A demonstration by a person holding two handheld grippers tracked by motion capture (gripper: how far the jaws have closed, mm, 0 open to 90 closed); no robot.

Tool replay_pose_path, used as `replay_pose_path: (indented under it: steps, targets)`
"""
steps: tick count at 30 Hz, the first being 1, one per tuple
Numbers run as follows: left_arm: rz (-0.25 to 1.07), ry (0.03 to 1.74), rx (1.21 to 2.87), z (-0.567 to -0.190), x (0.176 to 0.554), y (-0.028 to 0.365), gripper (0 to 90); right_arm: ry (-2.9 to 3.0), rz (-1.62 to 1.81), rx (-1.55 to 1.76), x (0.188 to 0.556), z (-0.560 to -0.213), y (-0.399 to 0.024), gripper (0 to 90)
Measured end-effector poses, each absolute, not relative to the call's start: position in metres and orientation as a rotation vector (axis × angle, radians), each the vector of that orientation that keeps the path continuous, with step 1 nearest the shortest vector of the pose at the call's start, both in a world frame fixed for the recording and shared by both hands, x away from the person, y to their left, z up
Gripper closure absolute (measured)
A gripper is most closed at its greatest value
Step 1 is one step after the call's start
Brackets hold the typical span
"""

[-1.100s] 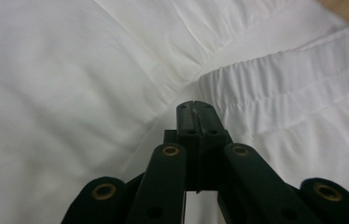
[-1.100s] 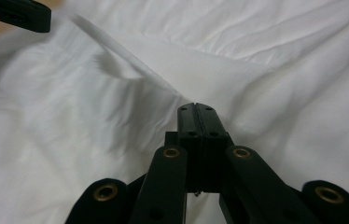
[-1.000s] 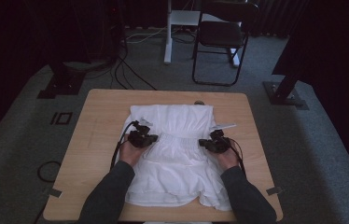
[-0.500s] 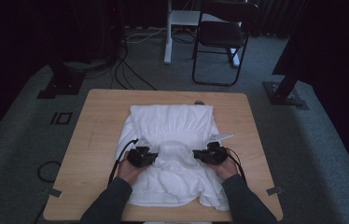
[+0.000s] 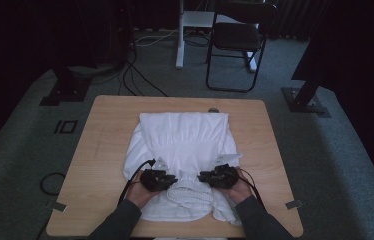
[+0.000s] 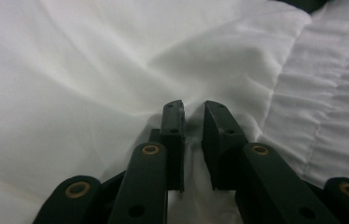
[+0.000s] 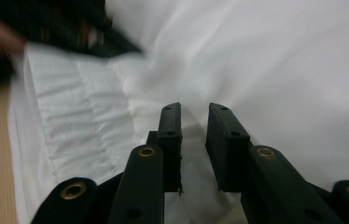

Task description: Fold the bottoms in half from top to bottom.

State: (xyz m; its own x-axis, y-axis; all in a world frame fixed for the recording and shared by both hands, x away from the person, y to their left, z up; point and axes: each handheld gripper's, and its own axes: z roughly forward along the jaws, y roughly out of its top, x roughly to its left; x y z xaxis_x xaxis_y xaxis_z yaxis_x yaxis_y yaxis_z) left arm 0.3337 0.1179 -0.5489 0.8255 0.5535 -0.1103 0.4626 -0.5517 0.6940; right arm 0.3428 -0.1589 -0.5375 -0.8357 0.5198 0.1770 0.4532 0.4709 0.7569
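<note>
Work in hand: folding a white garment on the wooden table, the far part carried toward the person's edge.

Garment's place: it lay in the middle of the table, its far edge a straight fold line near the table's far side, its near end bunched and rumpled close to the person's edge. A gathered, ribbed band sat between the two hands.

Left gripper: resting on the cloth at the near left. Its jaws had just been opening; in the left gripper view they stood a little apart, with a ridge of fabric rising in the gap but the pads not pressing it. Released, I judged.

Right gripper: on the cloth at the near right, mirroring the other. Its jaws had likewise just been opening, with slack cloth between them and no pinch on it.

Done: the first fold looked laid down and let go.

Left: the near end was uneven, and the sides had not yet been folded in.
</note>
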Motion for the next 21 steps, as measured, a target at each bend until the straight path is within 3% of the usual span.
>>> replay_pose_path:
  steps: [3,6,7,8,9,10,13,16,17,21]
  targets:
    - [0.098,0.731,2.263,-0.546,0.328,0.123,78.6,2.732,1.127,0.778,0.329,-0.552,-0.152,77.1]
    - [0.135,0.717,2.27,-0.539,0.326,0.124,70.4,2.77,1.123,0.735,0.325,-0.549,-0.151,76.4]
    - [0.206,0.712,2.252,-0.528,0.33,0.125,69.2,2.75,1.11,0.702,0.326,-0.543,-0.151,67.6]
    - [0.206,0.712,2.252,-0.528,0.33,0.125,68.0,2.75,1.11,0.702,0.326,-0.543,-0.151,67.6]
    - [0.279,0.746,2.203,-0.515,0.342,0.128,66.4,2.662,1.136,0.755,0.335,-0.535,-0.154,58.6]
    - [0.279,0.746,2.203,-0.515,0.342,0.128,64.9,2.662,1.136,0.755,0.335,-0.535,-0.154,58.6]
    - [0.409,0.83,2.108,-0.496,0.38,0.133,59.3,2.455,1.21,0.917,0.373,-0.517,-0.167,50.6]
    - [0.413,0.868,2.076,-0.496,0.402,0.133,57.4,2.384,1.207,0.983,0.397,-0.512,-0.17,50.1]
    - [0.428,0.898,2.071,-0.501,0.415,0.133,57.3,2.336,1.2,1.036,0.422,-0.513,-0.171,49.7]
    - [0.41,1.024,2.122,-0.538,0.448,0.133,56.9,2.294,1.178,1.173,0.455,-0.528,-0.169,49.1]
